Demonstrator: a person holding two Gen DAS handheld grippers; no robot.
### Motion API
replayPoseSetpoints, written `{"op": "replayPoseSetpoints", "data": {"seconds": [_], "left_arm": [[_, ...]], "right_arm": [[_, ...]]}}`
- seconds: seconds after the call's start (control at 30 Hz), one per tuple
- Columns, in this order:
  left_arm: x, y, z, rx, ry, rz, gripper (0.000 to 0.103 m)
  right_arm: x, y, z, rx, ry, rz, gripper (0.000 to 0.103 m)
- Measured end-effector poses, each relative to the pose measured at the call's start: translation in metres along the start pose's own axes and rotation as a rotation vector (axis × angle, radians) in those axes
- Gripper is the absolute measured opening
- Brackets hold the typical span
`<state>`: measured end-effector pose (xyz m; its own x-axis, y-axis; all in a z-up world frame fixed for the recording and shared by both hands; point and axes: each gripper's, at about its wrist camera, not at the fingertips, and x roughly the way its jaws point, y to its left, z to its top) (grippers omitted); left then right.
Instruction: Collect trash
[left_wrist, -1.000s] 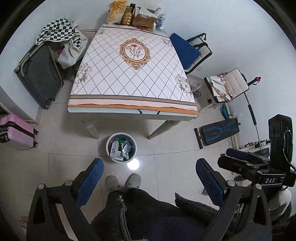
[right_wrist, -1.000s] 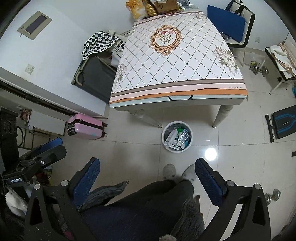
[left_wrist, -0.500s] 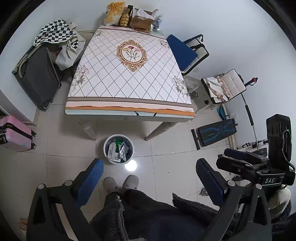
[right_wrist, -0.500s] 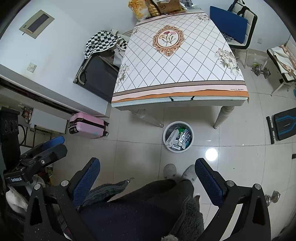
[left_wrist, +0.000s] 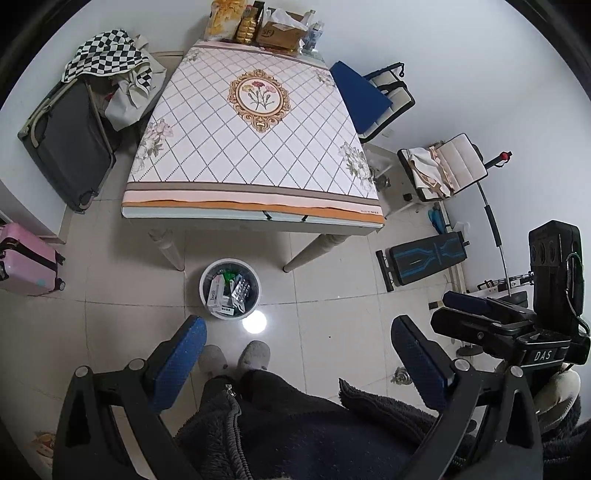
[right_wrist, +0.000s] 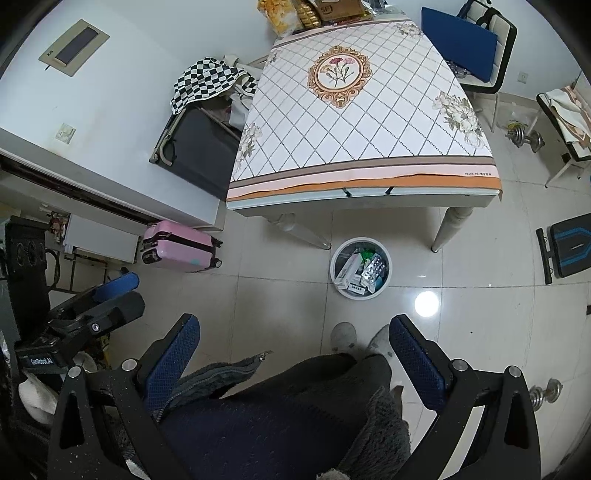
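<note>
- The round white plastic bin (left_wrist: 230, 288) is standing on glossy pale floor tiles (left_wrist: 332, 295), holding cardboard boxes and a silvery foil blister pack (left_wrist: 241, 291).
- The left gripper (left_wrist: 295, 365) and right gripper (right_wrist: 291, 365) — blue-padded, spread wide, empty — are hanging well above it.
- The bin is sitting just before the table with the diamond-patterned cloth (left_wrist: 255, 147).

You see glossy floor tiles (left_wrist: 332, 295), a smooth plastic bin (left_wrist: 207, 295), and your fuzzy slippers (left_wrist: 255, 354).
</note>
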<state>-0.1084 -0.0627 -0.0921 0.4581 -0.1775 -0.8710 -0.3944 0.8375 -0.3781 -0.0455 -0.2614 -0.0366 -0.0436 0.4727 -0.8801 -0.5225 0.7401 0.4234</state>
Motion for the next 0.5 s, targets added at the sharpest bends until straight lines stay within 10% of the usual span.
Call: {"op": "replayPoseSetpoints", "data": {"seconds": [0.5], "left_arm": [[0.0025, -0.0061, -0.0025, -0.003, 0.011, -0.008, 0.102]], "right_arm": [[0.0059, -0.0024, -0.0052, 0.023, 0.020, 0.027, 0.103]]}}
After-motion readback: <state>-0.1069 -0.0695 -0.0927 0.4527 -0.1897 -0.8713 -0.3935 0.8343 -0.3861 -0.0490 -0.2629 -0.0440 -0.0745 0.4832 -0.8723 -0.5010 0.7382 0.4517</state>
